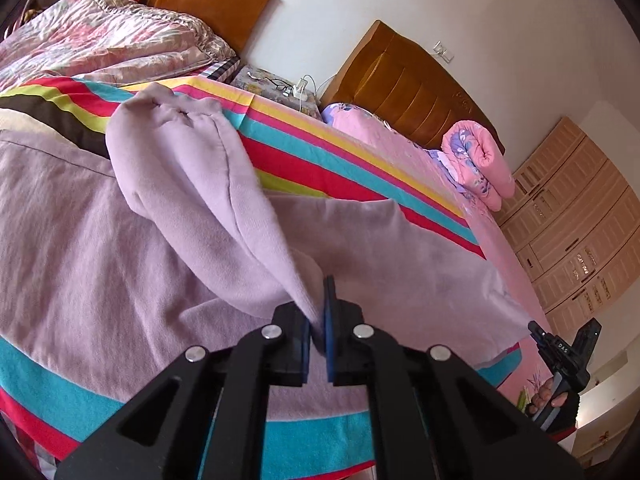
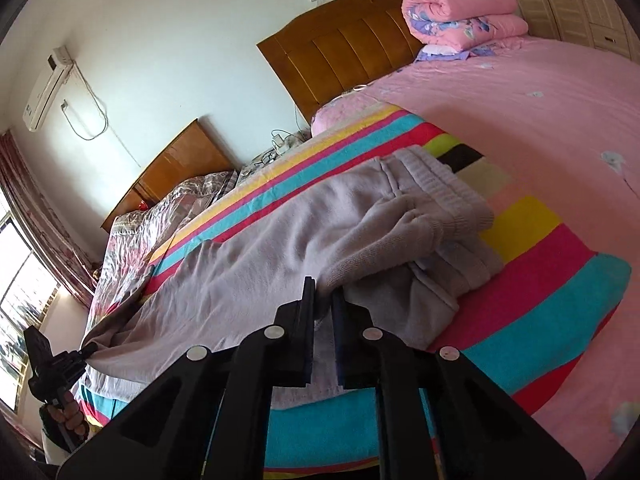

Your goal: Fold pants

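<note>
Lilac sweatpants (image 1: pixel 120 232) lie on a striped blanket (image 1: pixel 320 148) on the bed. My left gripper (image 1: pixel 318 320) is shut on a lifted part of the pants that ends in a ribbed cuff (image 1: pixel 168 108). It also shows in the right wrist view (image 2: pixel 86 350), pinching the pants' edge. My right gripper (image 2: pixel 324 304) is shut on the pants near the ribbed waistband (image 2: pixel 440 192), lifting the fabric. In the left wrist view my right gripper (image 1: pixel 534 328) holds the far corner of the pants.
A pink sheet (image 2: pixel 520 120) covers the bed, with a rolled pink quilt (image 2: pixel 460 12) by the wooden headboard (image 2: pixel 348 52). A second bed with a floral quilt (image 1: pixel 100 36) and a nightstand with cables (image 1: pixel 276 84) stand beyond. Wardrobes (image 1: pixel 576 232) line the wall.
</note>
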`<state>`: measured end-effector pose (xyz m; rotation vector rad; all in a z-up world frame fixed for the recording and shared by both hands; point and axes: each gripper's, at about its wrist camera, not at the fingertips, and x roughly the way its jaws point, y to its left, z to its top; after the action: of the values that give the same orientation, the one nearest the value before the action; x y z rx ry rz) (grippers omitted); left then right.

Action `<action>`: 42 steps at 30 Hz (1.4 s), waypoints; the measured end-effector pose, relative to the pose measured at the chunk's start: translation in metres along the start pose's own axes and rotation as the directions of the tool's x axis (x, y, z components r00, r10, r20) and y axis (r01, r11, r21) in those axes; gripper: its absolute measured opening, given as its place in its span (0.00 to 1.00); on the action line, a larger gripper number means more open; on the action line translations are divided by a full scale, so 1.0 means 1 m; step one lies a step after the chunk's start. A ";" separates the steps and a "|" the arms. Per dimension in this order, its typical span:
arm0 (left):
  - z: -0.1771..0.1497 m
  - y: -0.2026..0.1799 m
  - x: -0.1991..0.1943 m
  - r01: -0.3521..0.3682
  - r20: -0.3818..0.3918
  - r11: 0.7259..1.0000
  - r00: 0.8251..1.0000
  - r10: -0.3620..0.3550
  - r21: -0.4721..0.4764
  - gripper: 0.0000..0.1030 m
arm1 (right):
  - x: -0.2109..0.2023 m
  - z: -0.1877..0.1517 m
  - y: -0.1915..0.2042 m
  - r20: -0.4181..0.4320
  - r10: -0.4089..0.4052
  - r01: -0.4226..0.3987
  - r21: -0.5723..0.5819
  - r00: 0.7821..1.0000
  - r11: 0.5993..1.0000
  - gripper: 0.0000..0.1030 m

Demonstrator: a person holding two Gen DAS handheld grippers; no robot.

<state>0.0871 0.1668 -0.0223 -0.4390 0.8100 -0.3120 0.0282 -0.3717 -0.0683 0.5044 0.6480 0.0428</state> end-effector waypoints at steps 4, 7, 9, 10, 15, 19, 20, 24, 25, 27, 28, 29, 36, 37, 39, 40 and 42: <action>-0.026 0.022 0.021 -0.048 -0.101 0.999 0.994 0.046 -0.021 0.06 | 0.017 -0.026 -0.024 -0.102 -0.023 0.030 0.065 0.995 0.997 0.09; -0.039 0.036 0.037 -0.072 -0.119 0.997 0.991 0.068 -0.034 0.06 | 0.024 -0.040 -0.047 -0.107 0.029 -0.012 0.155 0.994 0.988 0.09; -0.036 0.036 0.036 -0.072 -0.116 0.997 0.991 0.067 -0.034 0.09 | 0.024 -0.036 -0.048 -0.106 0.034 -0.016 0.166 0.994 0.986 0.09; -0.035 0.035 0.034 -0.077 -0.112 0.997 0.991 0.073 -0.025 0.11 | 0.023 -0.034 -0.047 -0.103 0.032 -0.015 0.158 0.994 0.987 0.12; -0.037 0.035 0.029 -0.076 -0.100 0.996 0.992 0.072 -0.045 0.36 | 0.021 -0.039 -0.042 -0.107 0.072 -0.050 0.198 0.992 0.979 0.55; -0.035 0.033 0.027 -0.066 -0.087 0.996 0.994 0.061 -0.059 0.40 | 0.015 -0.050 -0.026 -0.112 0.022 -0.007 0.134 0.993 0.991 0.54; -0.035 0.031 0.025 -0.068 -0.081 0.996 0.995 0.063 -0.058 0.40 | 0.008 -0.050 -0.022 -0.093 -0.043 0.054 0.115 0.995 0.992 0.54; -0.035 0.030 0.025 -0.073 -0.078 0.996 0.995 0.069 -0.051 0.44 | -0.018 -0.048 0.014 0.075 -0.123 0.126 -0.042 0.990 0.991 0.54; -0.035 0.031 0.027 -0.074 -0.082 0.996 0.994 0.069 -0.056 0.44 | -0.019 -0.049 0.029 0.108 -0.102 0.114 -0.114 0.989 0.987 0.54; -0.038 0.032 0.030 -0.072 -0.075 0.995 0.995 0.067 -0.065 0.45 | -0.011 -0.054 0.057 0.119 -0.074 0.103 -0.261 0.990 0.960 0.54; -0.039 0.031 0.030 -0.075 -0.070 0.995 0.995 0.071 -0.060 0.45 | -0.001 -0.058 0.069 0.103 -0.080 0.109 -0.319 0.991 0.941 0.54; -0.040 0.030 0.029 -0.080 -0.068 0.995 0.995 0.076 -0.053 0.45 | 0.011 -0.064 0.077 0.076 -0.077 0.099 -0.361 0.994 0.927 0.54; -0.033 0.034 0.006 -0.130 -0.037 0.991 0.991 0.129 -0.025 0.67 | 0.035 -0.090 0.087 -0.066 -0.148 0.102 -0.452 0.987 0.886 0.55; -0.030 0.037 0.000 -0.131 -0.025 0.991 0.991 0.130 -0.032 0.69 | 0.029 -0.083 0.089 -0.055 -0.141 0.101 -0.452 0.989 0.886 0.55; -0.019 0.039 -0.013 -0.119 0.007 0.992 0.993 0.119 -0.045 0.74 | 0.024 -0.067 0.101 -0.036 -0.107 0.076 -0.491 0.994 0.868 0.55; -0.010 0.037 -0.018 -0.112 0.023 0.993 0.993 0.113 -0.039 0.74 | 0.025 -0.059 0.114 -0.030 -0.085 0.057 -0.528 0.996 0.847 0.55; 0.009 0.028 -0.021 -0.137 0.048 0.991 0.989 0.137 -0.010 0.78 | 0.043 -0.041 0.150 -0.051 -0.024 -0.012 -0.608 0.998 0.794 0.55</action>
<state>0.0830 0.2026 -0.0179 -0.3936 0.7897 -0.1706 0.0560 -0.2142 -0.0510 -0.1301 0.6493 0.2552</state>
